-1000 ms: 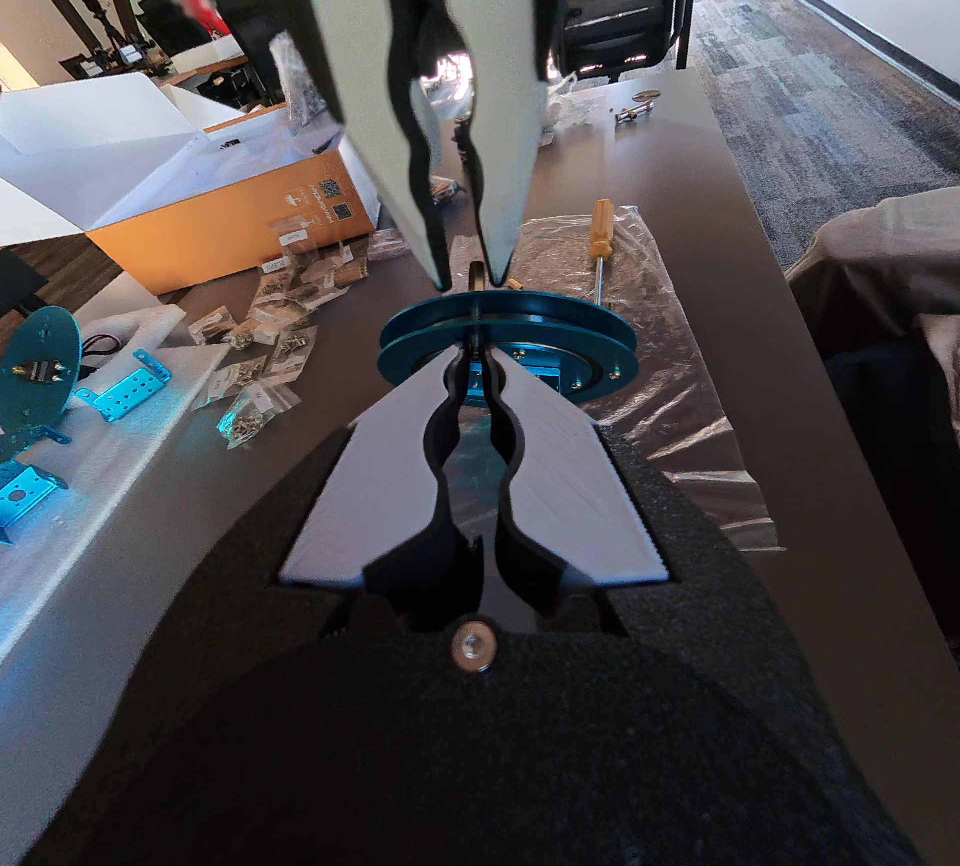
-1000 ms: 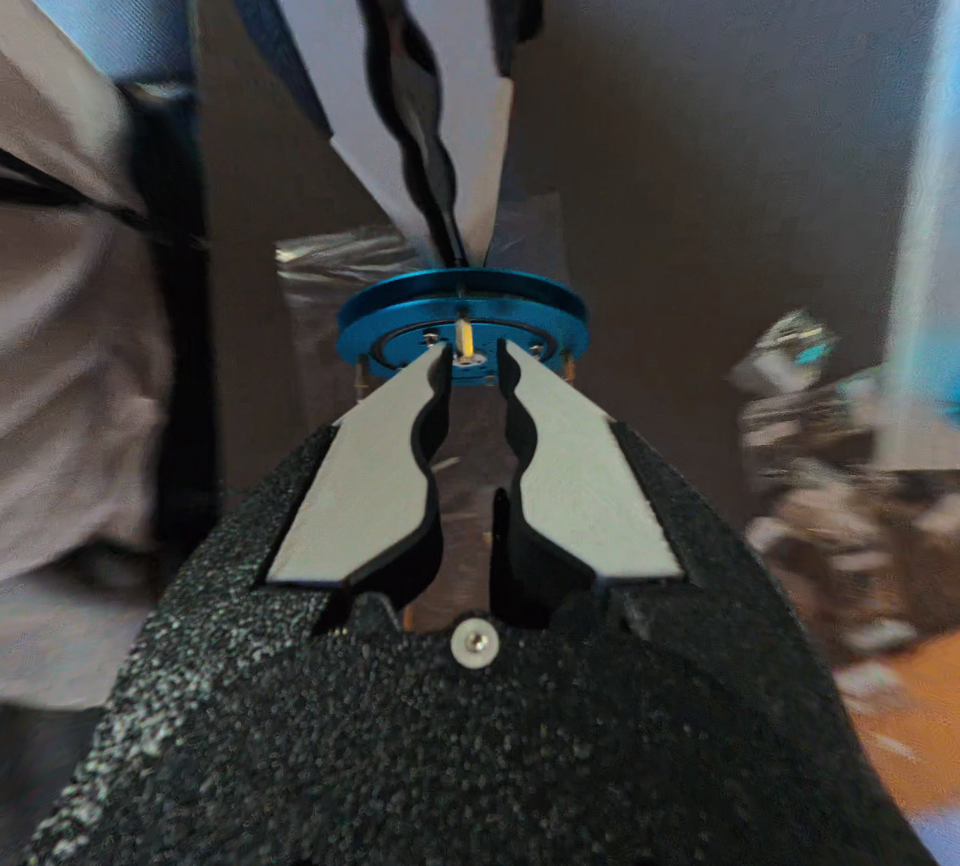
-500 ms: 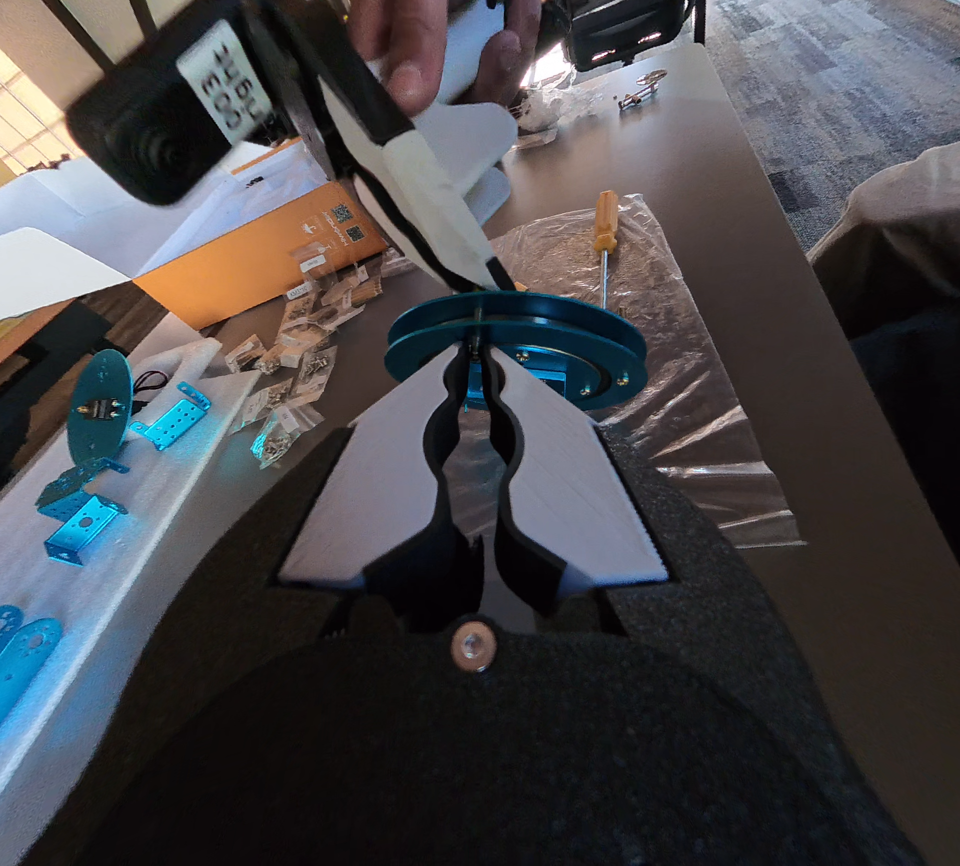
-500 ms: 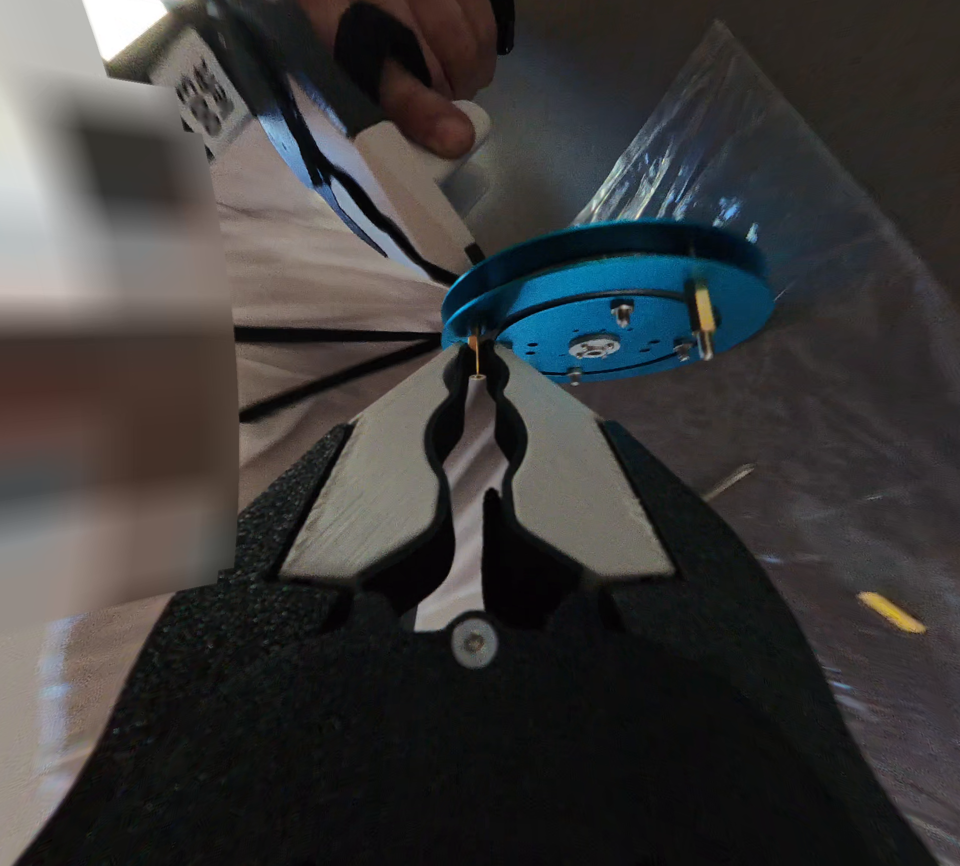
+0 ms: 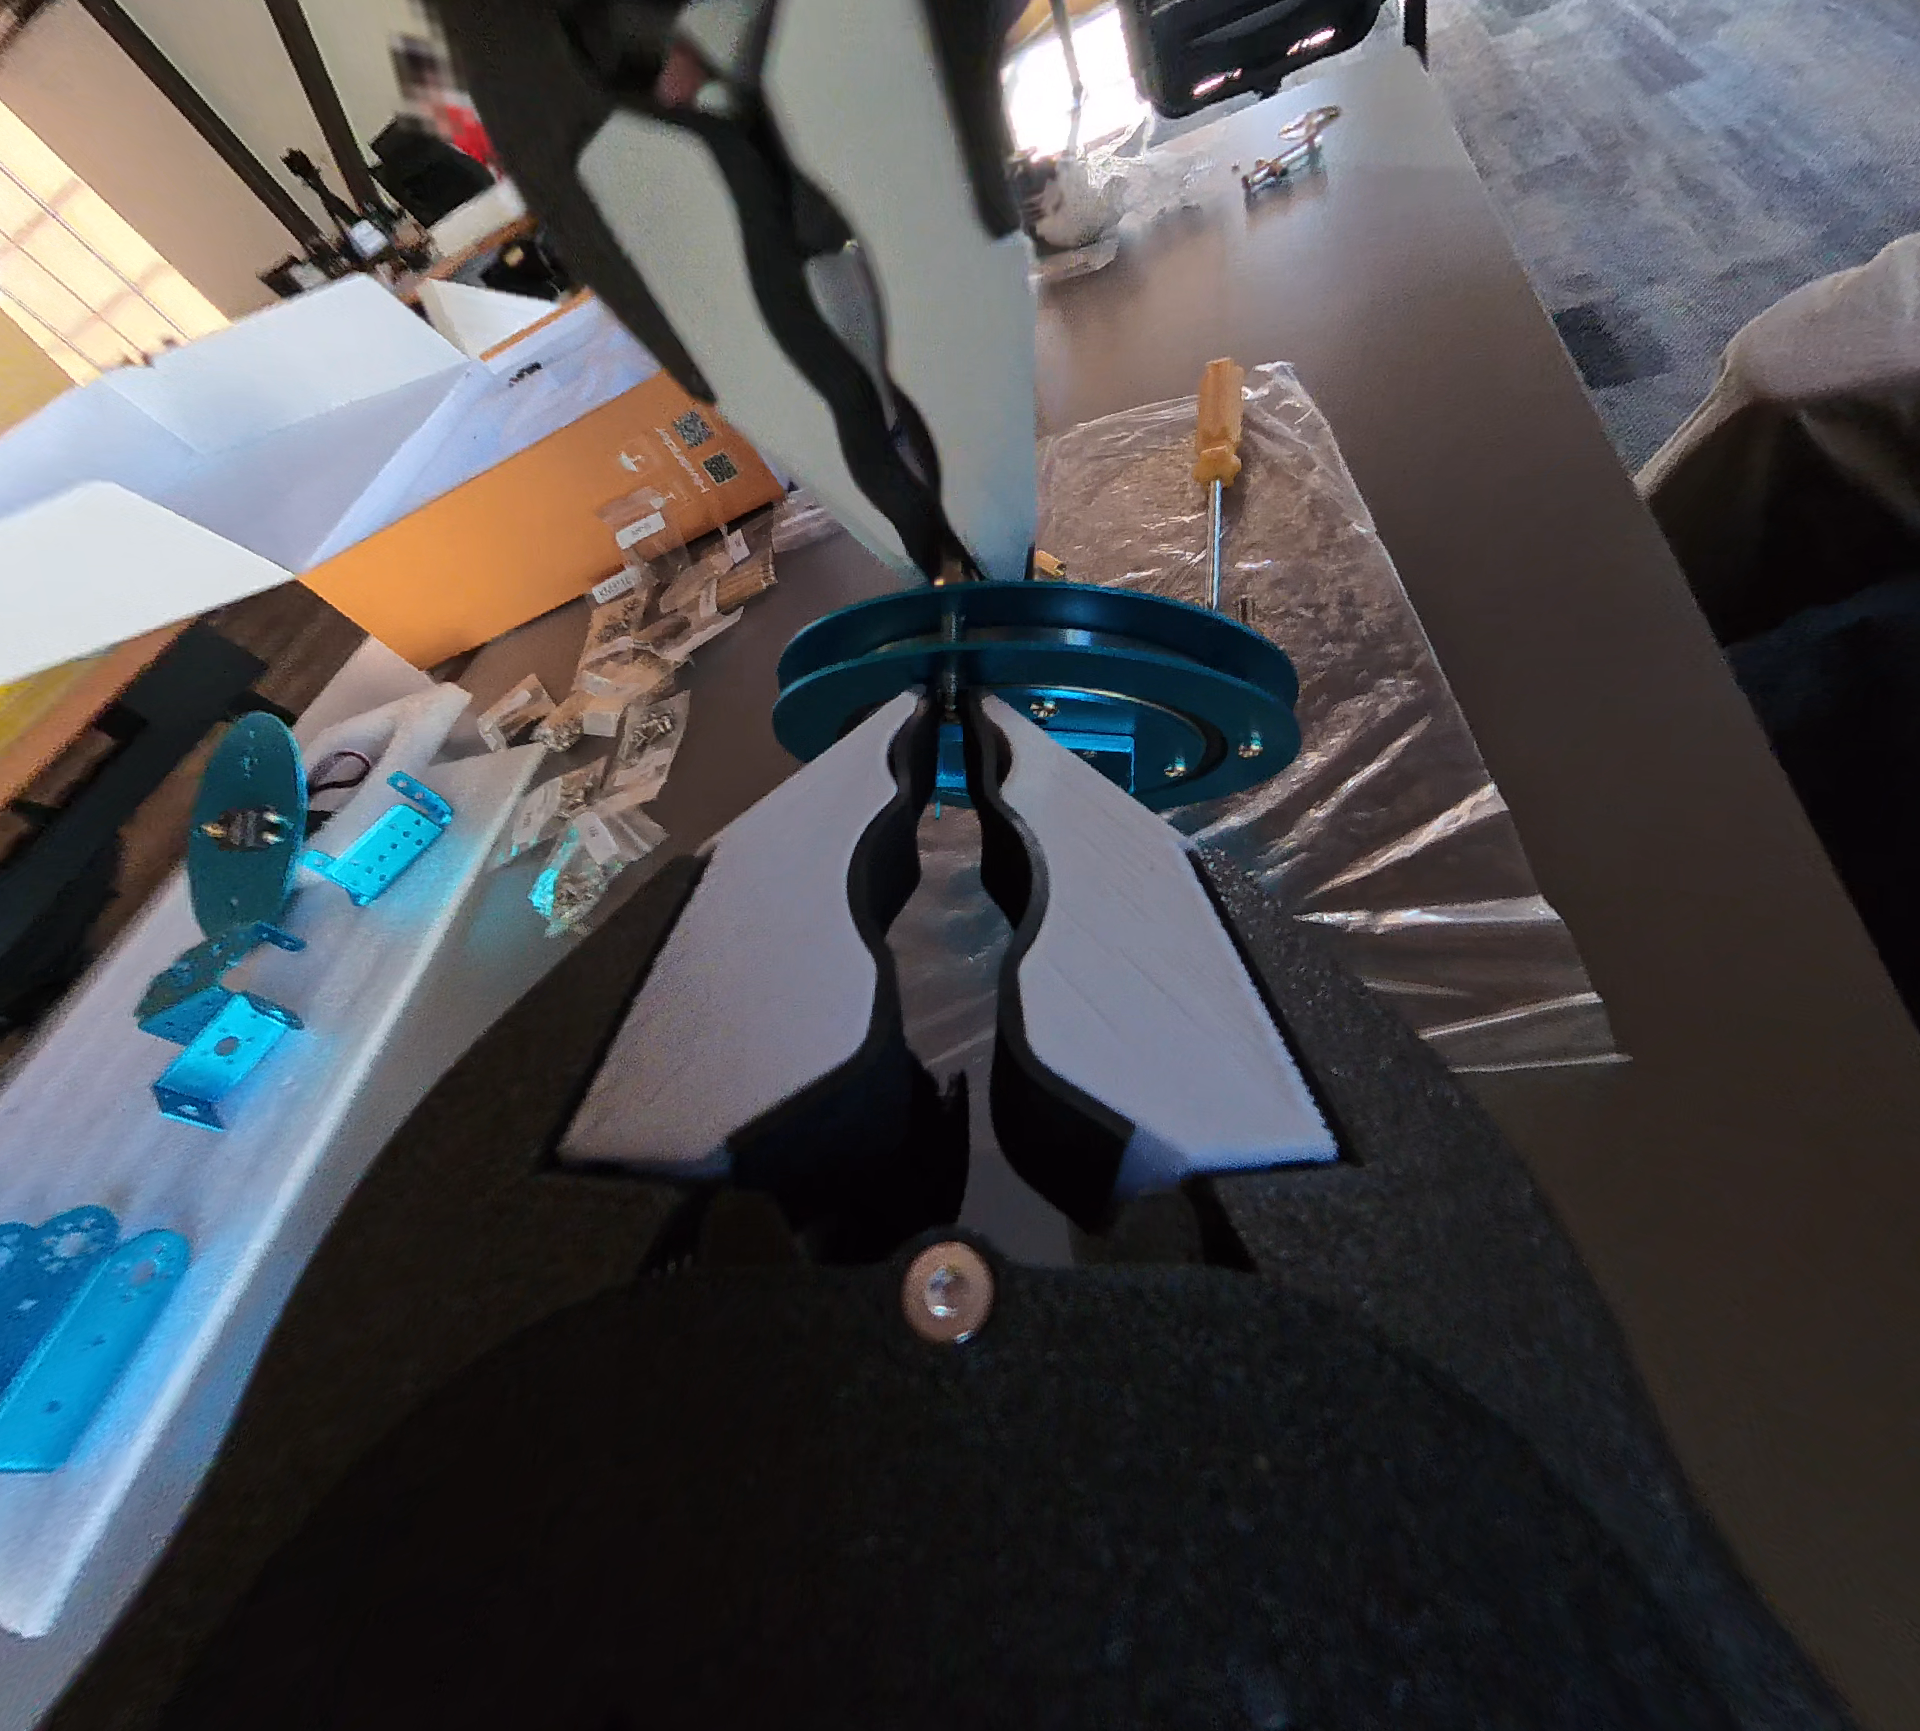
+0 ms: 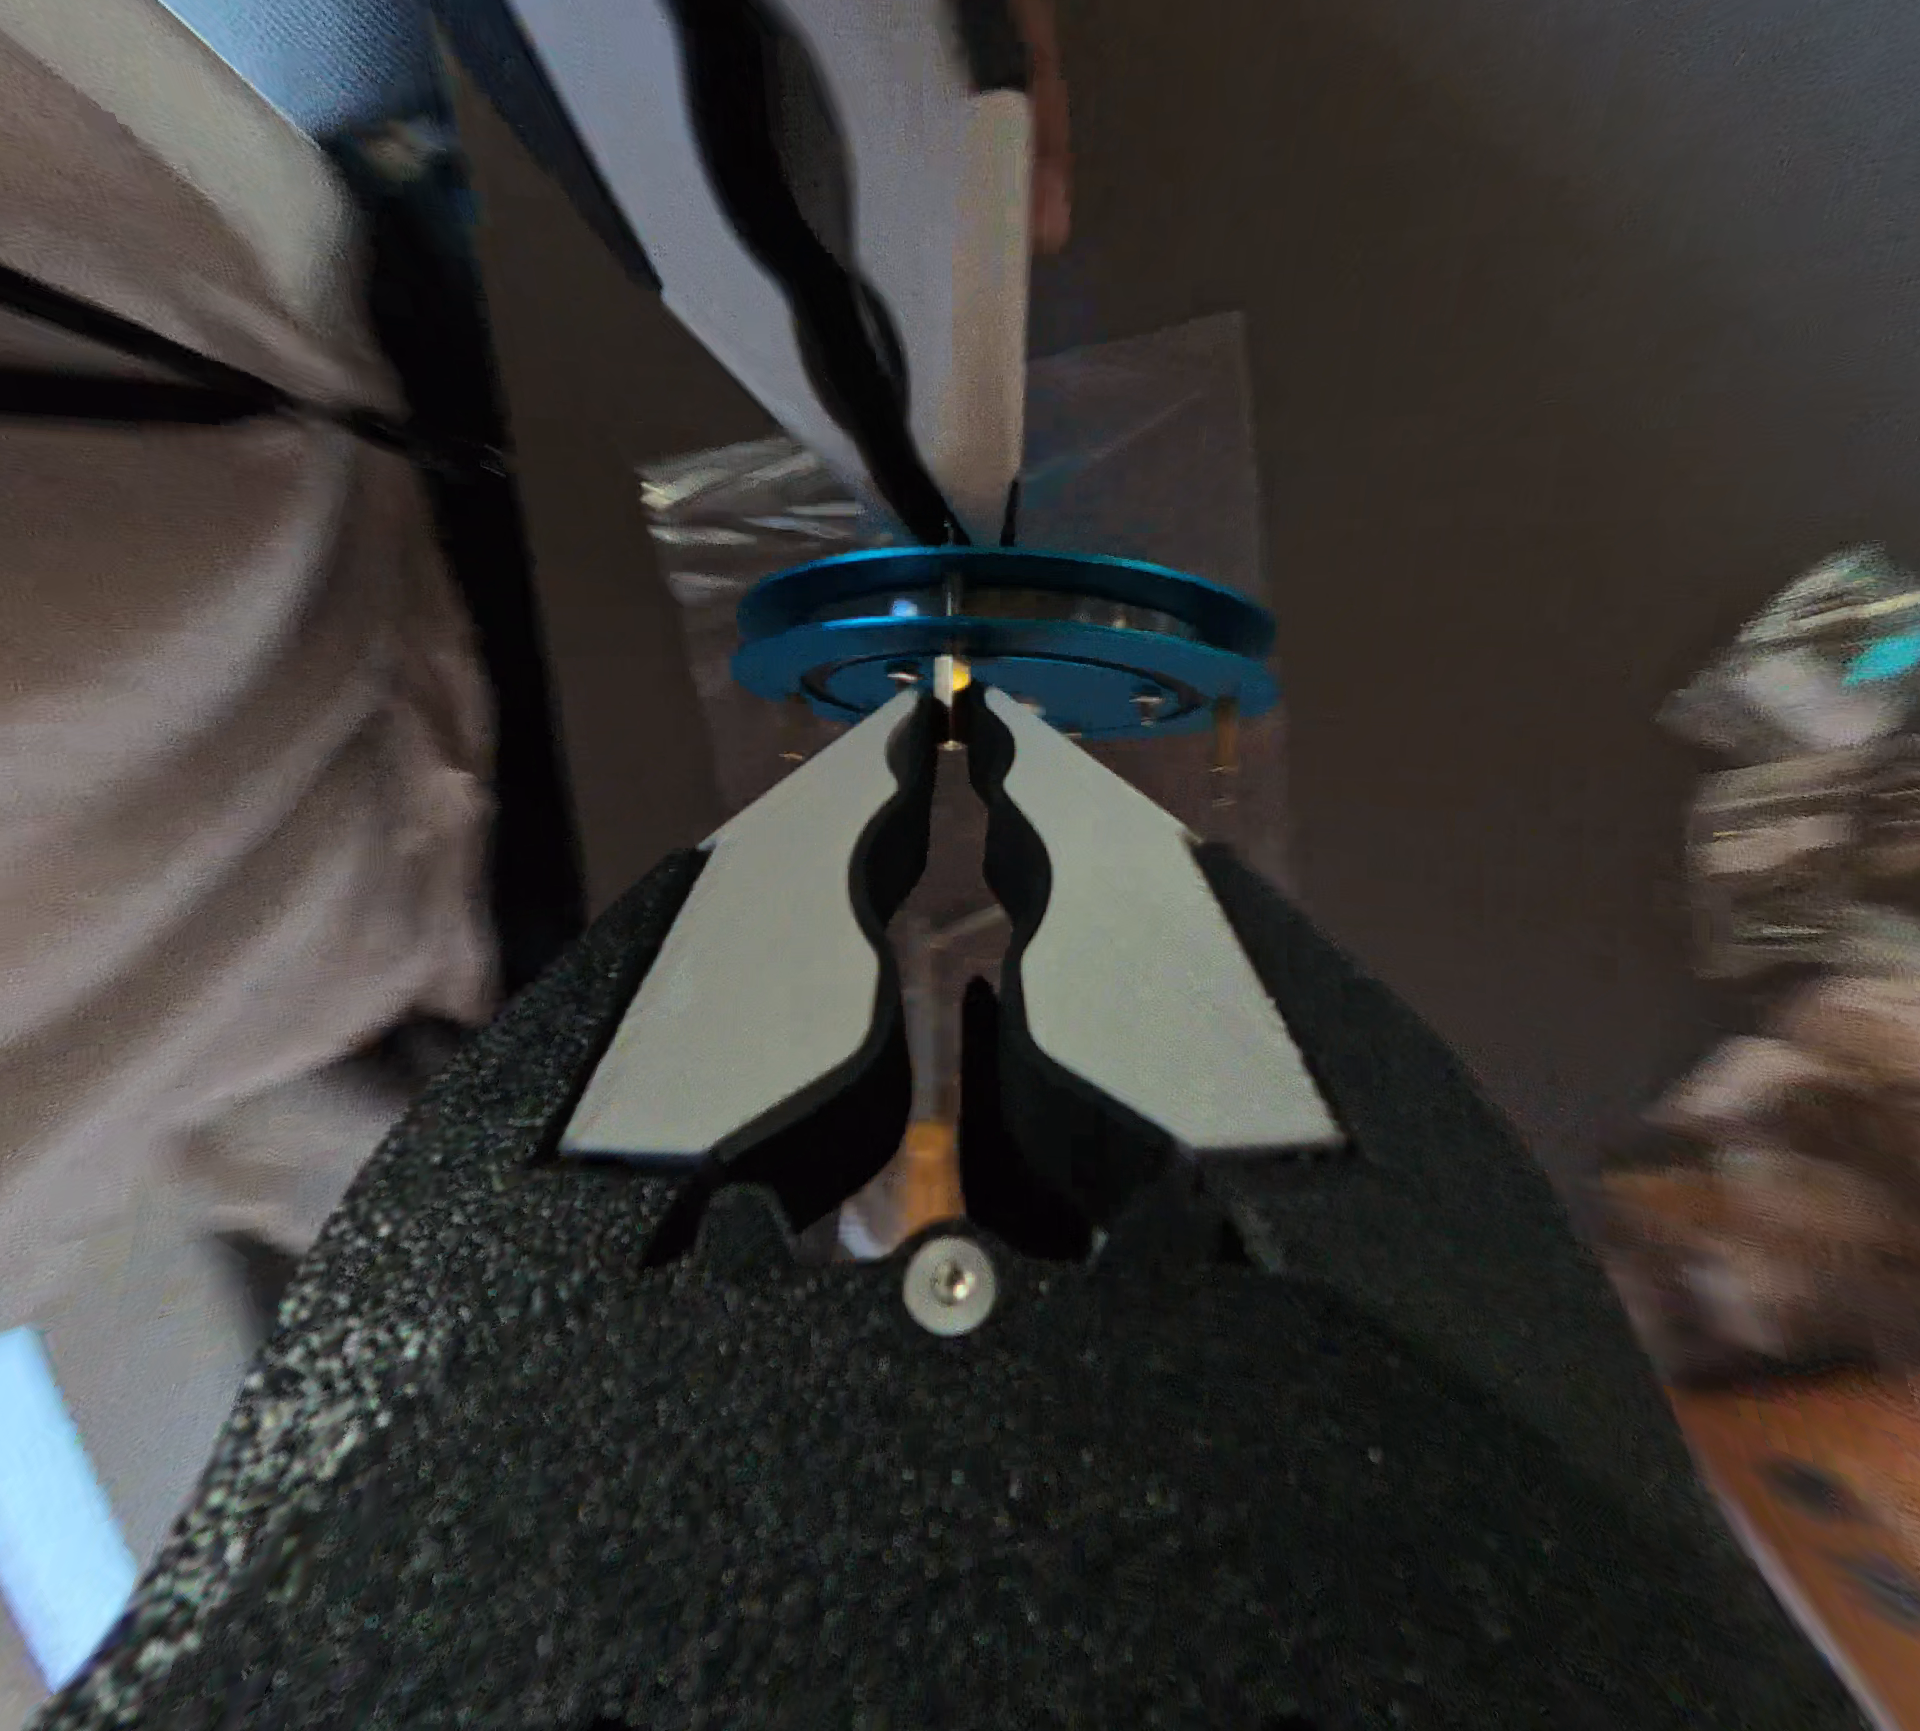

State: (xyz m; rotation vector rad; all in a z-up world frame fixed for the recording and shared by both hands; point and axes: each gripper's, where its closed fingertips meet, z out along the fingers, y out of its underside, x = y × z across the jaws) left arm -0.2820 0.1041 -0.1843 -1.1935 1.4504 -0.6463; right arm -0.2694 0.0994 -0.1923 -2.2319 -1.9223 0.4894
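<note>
At frame centre, my left gripper (image 5: 948, 715) and right gripper (image 6: 951, 717) each pinch the rim of the blue double-disc assembly (image 5: 1039, 673) from opposite sides, above the plastic sheet (image 5: 1382, 829) on the tabletop (image 5: 1558, 642).

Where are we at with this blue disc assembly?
Done: two blue discs are stacked on posts. In hand: left gripper and right gripper pinch the stack at opposite edges, above the plastic sheet. Left: the screwdriver lies untouched; blue brackets and screw bags are loose.
</note>
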